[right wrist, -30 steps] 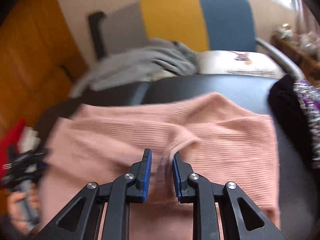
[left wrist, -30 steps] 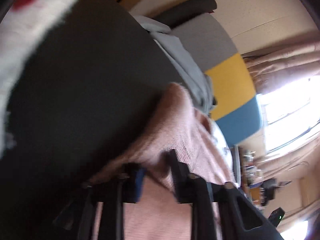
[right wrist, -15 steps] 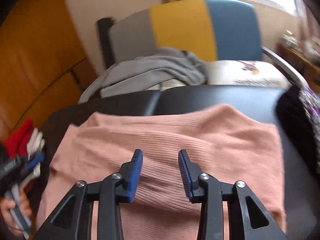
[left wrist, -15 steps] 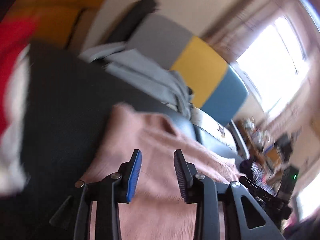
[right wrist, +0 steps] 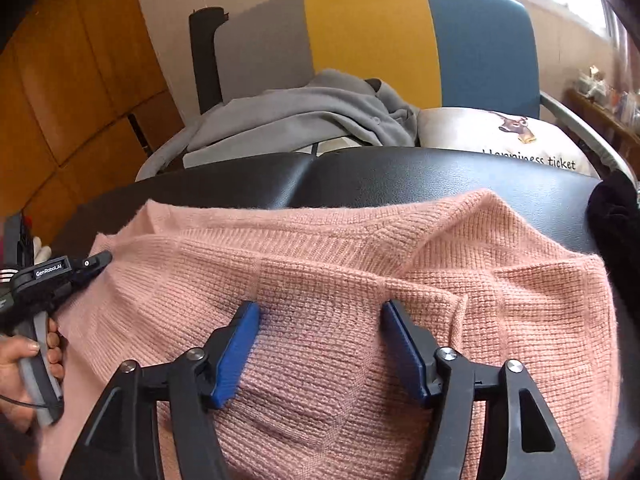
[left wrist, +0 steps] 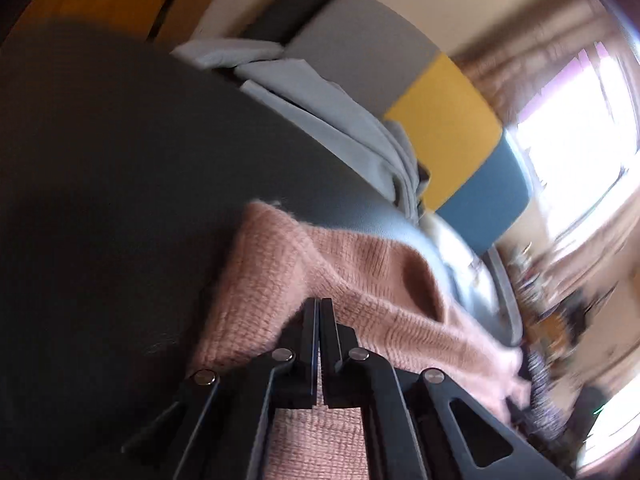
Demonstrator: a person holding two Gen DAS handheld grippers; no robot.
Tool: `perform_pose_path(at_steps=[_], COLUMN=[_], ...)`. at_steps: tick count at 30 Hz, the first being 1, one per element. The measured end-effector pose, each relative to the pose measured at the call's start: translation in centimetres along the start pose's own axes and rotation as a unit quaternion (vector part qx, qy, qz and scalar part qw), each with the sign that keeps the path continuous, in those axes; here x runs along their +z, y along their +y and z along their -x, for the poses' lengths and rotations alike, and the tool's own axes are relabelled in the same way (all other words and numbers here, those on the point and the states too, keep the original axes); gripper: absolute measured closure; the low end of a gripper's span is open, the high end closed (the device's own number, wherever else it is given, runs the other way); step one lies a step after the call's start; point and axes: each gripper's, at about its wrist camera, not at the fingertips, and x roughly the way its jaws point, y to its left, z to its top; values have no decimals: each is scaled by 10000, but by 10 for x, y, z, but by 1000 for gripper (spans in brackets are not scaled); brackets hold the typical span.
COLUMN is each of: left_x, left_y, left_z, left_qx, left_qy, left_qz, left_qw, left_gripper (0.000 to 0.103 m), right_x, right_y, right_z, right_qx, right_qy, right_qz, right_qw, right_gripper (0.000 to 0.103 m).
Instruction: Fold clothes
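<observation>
Folding session on a black padded surface [right wrist: 360, 176], with a pink knit sweater [right wrist: 320, 264] spread across it in loose ridges, far edge just short of the surface's rear rim.

Right gripper [right wrist: 320, 307] poised low over the middle of the sweater, blue pads [right wrist: 240, 344] standing well apart after just opening, knit lying under the gap and nothing pinched.

Left gripper [left wrist: 320, 305] at the sweater's left edge, black jaws just closed and now pressed together with barely a slit showing; cannot tell whether any strand of knit sits caught at the tips. Seen from the right wrist, tip touching the sweater's left corner, a person's hand [right wrist: 24, 360] wrapped round the grey handle.

Beyond the surface, a grey garment [right wrist: 300, 120] heaped on the seat of a grey, yellow and blue chair [right wrist: 372, 32], beside a white printed cushion [right wrist: 500, 140]. Dark fabric [right wrist: 616, 224] bunched at the surface's right edge, next to the sweater.
</observation>
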Motion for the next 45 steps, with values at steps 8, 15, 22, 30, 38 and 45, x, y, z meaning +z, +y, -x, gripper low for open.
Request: perform_pose_path(at_steps=[8,15,22,30,38,45], left_x=[9,20,30,28,39,-16], left_y=[-29,-50,-38,-37,-86,-195], left_z=[29,43,-21,-18,-17,-74], left_qx=[426,520,853,821,-526,-1254], left_qy=[-117,-65,355,197,694,1395], left_qz=[-446,-1316,-1251,-1167,-769,-2103], left_qw=[9980,9899,9878,9896,9932,9595], left_gripper=[80,80,79,80,72,71], right_x=[1,5,-4,-8,11,27], right_y=[6,24,13,36,-31,-129], right_z=[-3,21,6,-8,51,22], right_qx=[-90,-32,95,-189,1143,2246], right_qy=[19,-178,94,303,-511,-347], right_qz=[156,358,251,777,-830,-2903], right_qw=[9998,9992,9996,9963,9886,9295], right_gripper=[31,31,21,0,0,0])
